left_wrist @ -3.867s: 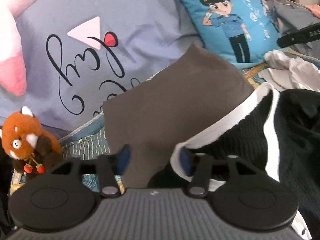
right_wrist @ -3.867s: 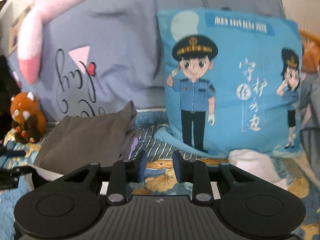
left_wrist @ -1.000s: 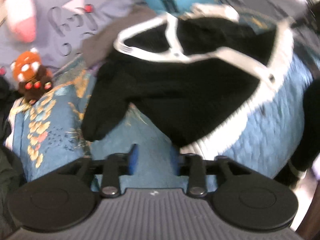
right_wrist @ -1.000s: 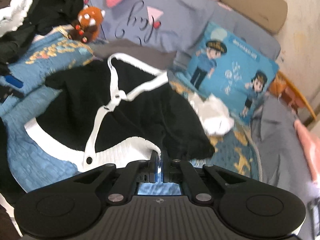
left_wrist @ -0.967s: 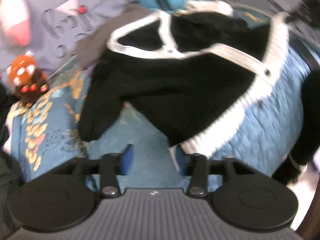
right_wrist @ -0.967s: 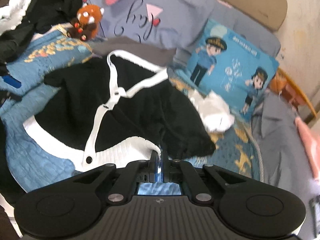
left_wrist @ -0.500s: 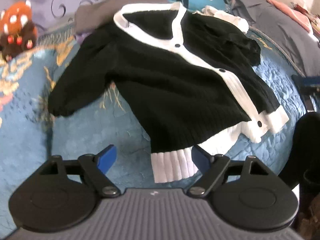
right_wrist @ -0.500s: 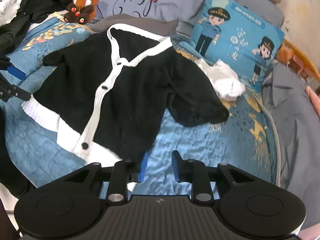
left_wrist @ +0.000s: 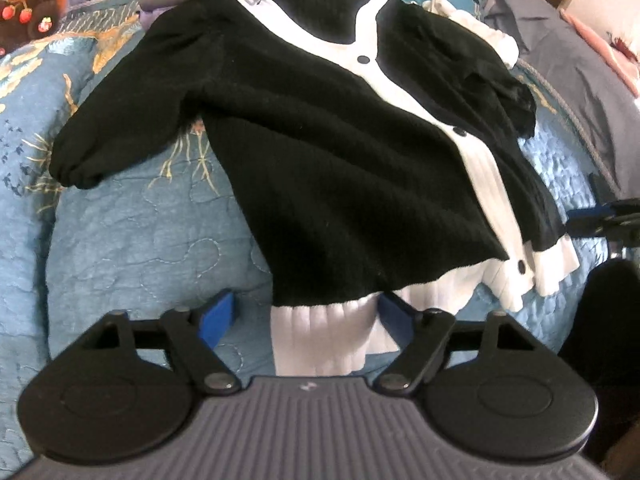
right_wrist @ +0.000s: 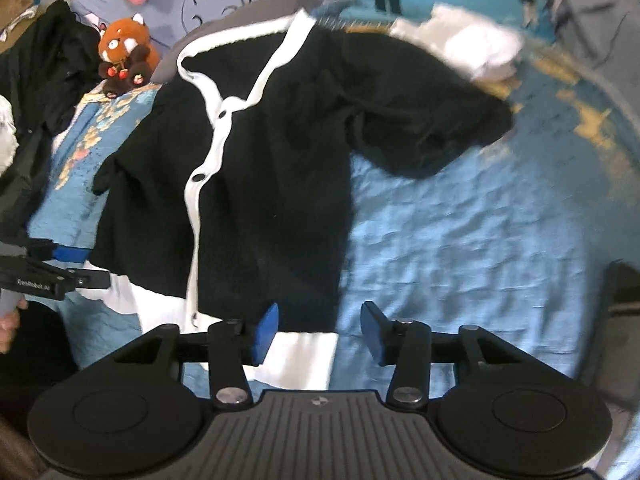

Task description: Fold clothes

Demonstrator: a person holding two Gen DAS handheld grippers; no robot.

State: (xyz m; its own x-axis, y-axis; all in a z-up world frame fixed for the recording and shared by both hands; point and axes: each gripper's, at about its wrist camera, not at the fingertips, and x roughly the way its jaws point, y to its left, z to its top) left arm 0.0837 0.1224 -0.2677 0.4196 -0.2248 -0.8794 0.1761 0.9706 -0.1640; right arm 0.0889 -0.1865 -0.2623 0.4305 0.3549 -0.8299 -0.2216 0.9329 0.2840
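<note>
Lying spread front-up across the blue quilt [left_wrist: 132, 248]: a black cardigan [left_wrist: 328, 168] with white placket and white ribbed hem [left_wrist: 320, 336], buttoned, collar toward the pillows, both sleeves fanning out to the sides. Draping slightly over the quilt's near edge, the hem reaching toward the camera.

Hovering at that hem with blue pads parted wide: the left gripper [left_wrist: 306, 314], straddling one corner of the ribbing without pinching it. Doing likewise at the other hem corner: the right gripper [right_wrist: 318, 330], jaws apart, nothing held between them.

Showing no fold so far as visible: body flat and full length, left sleeve [left_wrist: 120, 132] stretching toward the quilt's gold embroidery, right sleeve [right_wrist: 432, 128] bunching a little near a crumpled white garment [right_wrist: 468, 48]. Judging by this, looking like a piece laid out for folding, with sleeves and body yet to be turned in.

Waiting nearby: a grey garment [right_wrist: 256, 8] tucked under the collar, dark clothes [right_wrist: 44, 80] heaped at the side. Watching from the pillows: a red panda plush [right_wrist: 124, 56].
</note>
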